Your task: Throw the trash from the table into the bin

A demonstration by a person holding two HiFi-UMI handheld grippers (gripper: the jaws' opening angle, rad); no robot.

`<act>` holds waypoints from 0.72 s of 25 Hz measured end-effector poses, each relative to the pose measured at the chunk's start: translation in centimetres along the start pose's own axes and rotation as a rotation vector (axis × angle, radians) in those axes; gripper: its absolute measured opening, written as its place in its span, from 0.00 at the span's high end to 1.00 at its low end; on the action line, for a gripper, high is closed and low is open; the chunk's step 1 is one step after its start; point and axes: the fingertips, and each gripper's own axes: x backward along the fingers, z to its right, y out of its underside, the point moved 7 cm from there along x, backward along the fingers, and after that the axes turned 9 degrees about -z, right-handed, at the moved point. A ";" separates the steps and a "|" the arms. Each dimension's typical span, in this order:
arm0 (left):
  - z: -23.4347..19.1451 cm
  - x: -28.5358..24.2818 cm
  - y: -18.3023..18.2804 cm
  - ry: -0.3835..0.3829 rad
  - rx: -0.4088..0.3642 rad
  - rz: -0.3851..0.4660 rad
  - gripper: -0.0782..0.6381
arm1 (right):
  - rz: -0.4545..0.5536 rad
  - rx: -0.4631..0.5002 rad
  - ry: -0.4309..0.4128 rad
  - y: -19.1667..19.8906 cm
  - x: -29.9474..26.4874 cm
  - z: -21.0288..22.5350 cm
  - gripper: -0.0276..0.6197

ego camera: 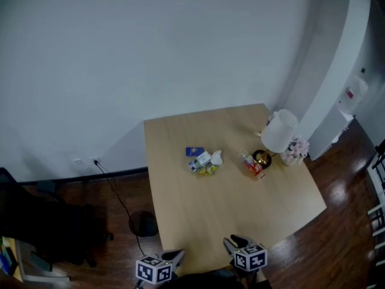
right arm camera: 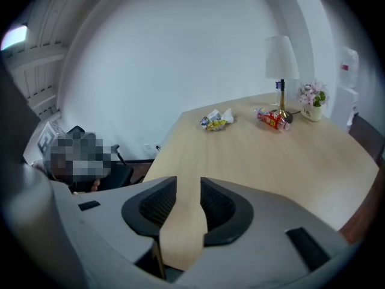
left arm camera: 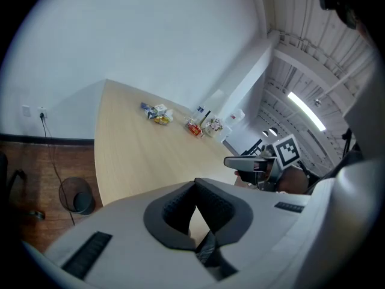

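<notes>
A small heap of wrappers lies mid-table on the wooden table, with a blue packet beside it. A red-labelled bottle lies by the lamp's foot. The heap and the bottle also show far ahead in the right gripper view. The round dark bin stands on the floor left of the table, and shows as the bin in the left gripper view. Both grippers hover at the table's near edge, far from the trash. My left gripper has its tips together and holds nothing. My right gripper stands open and holds nothing.
A white-shaded lamp and a small pot of flowers stand at the table's right side. A cable runs across the floor from the wall towards the bin. A dark chair stands at the left. A white wall backs the table.
</notes>
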 end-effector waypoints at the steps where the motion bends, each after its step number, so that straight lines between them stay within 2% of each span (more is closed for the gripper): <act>1: 0.0 0.2 -0.3 -0.008 -0.002 -0.003 0.89 | 0.011 -0.008 0.010 -0.6 -0.3 0.8 0.74; 4: -0.2 0.5 -1.2 -0.040 0.007 -0.009 0.89 | 0.039 -0.027 0.032 -2.7 -1.5 3.1 0.65; 8: -0.9 0.5 -2.3 -0.089 0.038 -0.010 0.89 | 0.055 0.001 0.052 -5.9 -4.0 5.4 0.56; 13: -1.5 0.6 -2.0 -0.151 0.072 -0.047 0.89 | 0.088 0.026 0.034 -10.7 -8.1 7.5 0.54; 18: -2.0 1.0 -1.6 -0.215 0.145 -0.073 0.89 | 0.094 0.071 0.020 -16.0 -13.6 8.8 0.54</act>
